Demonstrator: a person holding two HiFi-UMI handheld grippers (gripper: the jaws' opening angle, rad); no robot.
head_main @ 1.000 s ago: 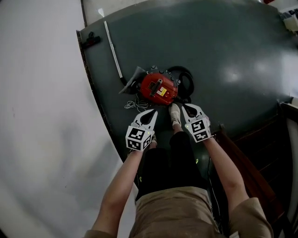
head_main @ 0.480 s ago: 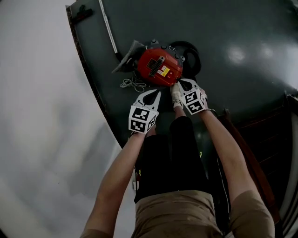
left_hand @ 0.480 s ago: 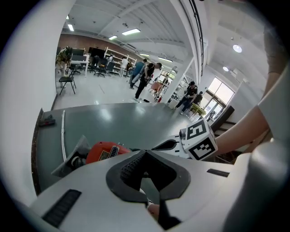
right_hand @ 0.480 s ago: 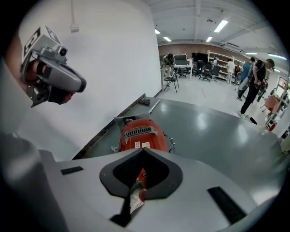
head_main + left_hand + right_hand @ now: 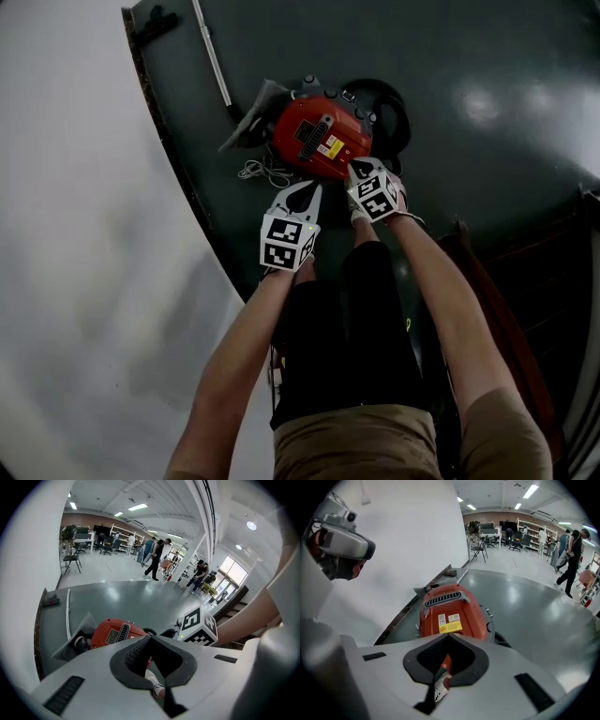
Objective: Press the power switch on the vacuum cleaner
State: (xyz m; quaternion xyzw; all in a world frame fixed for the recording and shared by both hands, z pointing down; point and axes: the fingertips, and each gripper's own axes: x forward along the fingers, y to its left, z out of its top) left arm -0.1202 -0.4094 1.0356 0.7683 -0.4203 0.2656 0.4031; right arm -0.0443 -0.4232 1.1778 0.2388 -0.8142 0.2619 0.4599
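The red vacuum cleaner [image 5: 319, 141] lies on the dark round platform [image 5: 487, 103], with a black grille and a yellow label on top. My right gripper [image 5: 355, 169] is shut and empty, and its tips sit at the near right end of the vacuum. In the right gripper view the red body [image 5: 450, 609] fills the space just beyond the closed jaws of the right gripper [image 5: 448, 634]. My left gripper [image 5: 307, 188] is shut too, held a little short of the vacuum's near side. The left gripper view shows the vacuum [image 5: 115, 632] beyond the left gripper [image 5: 151, 637]. No switch is visible.
A black hose [image 5: 389, 108] coils behind the vacuum. A grey floor nozzle [image 5: 248, 127] and metal wand [image 5: 214, 61] lie to its left, with a white cord [image 5: 262, 172] beside it. The person's shoe [image 5: 356, 214] stands between the grippers. The platform edge [image 5: 178, 178] runs left; a wooden rail [image 5: 497, 309] right.
Both grippers have moved forward toward the vacuum. The right one went farther and now reaches the vacuum's near end. The left one followed a shorter way.
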